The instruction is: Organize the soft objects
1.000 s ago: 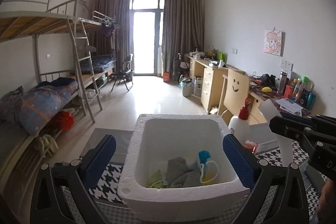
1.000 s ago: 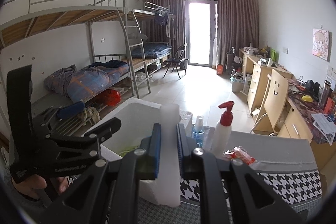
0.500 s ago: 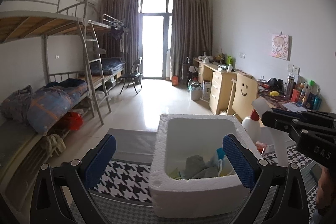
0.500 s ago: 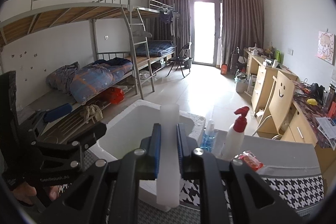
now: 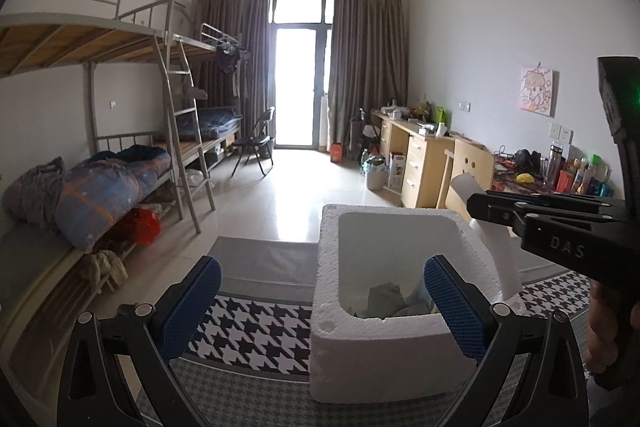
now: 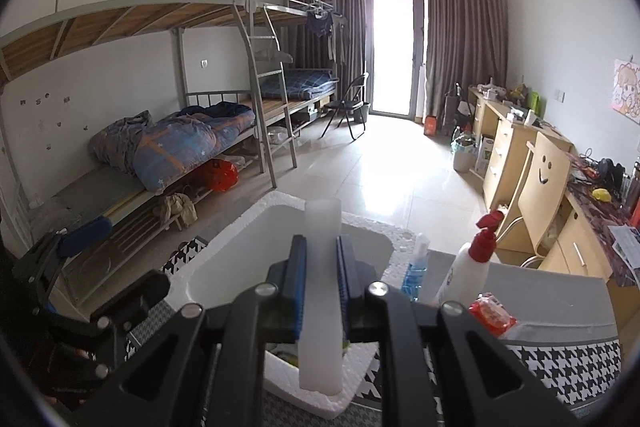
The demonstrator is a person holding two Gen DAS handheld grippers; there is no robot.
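The right gripper [image 6: 322, 291] clamps an upright white foam strip [image 6: 321, 307] between its jaws, above the polystyrene box [image 5: 384, 359]. The left gripper [image 5: 320, 301] gapes wide; crumpled cloths [image 5: 386, 301] lie in the box just beside its right jaw.

White foam box [image 5: 384, 355] on houndstooth cloth, crumpled grey and possibly pale blue soft items [image 5: 390, 301] inside
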